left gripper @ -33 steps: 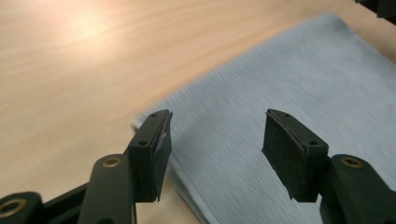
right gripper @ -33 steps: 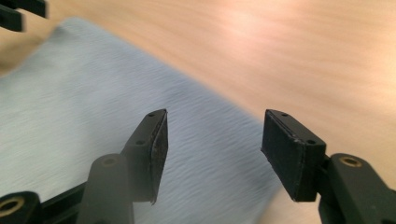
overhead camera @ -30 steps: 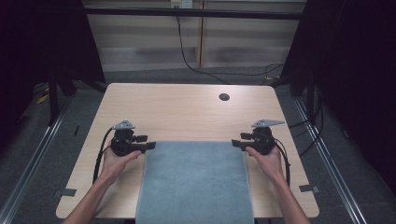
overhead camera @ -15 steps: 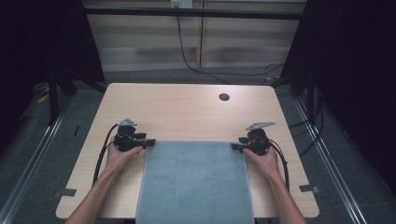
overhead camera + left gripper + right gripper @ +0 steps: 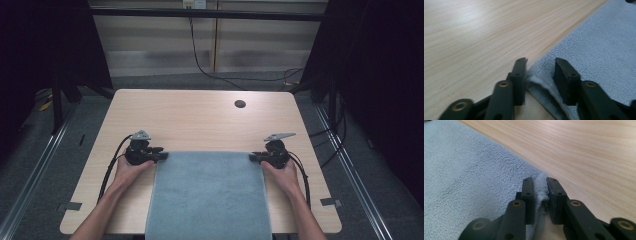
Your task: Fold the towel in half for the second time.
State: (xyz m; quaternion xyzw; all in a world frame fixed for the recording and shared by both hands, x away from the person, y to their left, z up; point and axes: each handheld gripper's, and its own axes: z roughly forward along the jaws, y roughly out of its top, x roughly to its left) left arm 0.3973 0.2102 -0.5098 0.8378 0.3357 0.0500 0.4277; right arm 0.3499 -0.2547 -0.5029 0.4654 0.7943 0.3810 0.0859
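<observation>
A grey-blue towel (image 5: 207, 195) lies flat on the wooden table (image 5: 200, 120), hanging over its near edge. My left gripper (image 5: 162, 156) sits low at the towel's far left corner. In the left gripper view its jaws (image 5: 540, 72) have just been closing; the towel corner (image 5: 537, 77) is bunched between them, against one pad, with a gap to the other. My right gripper (image 5: 252, 157) is at the far right corner. In the right gripper view its jaws (image 5: 539, 187) have just been closing and now pinch the towel's edge (image 5: 541, 182).
A small dark round hole (image 5: 240, 104) marks the table's far right part. Bare wood stretches beyond the towel. Black cables trail from both grippers along the person's forearms. Dark curtains and floor rails flank the table.
Both hands have sunk onto the table at the towel's far corners. Both pairs of jaws have narrowed around the towel's corners.
</observation>
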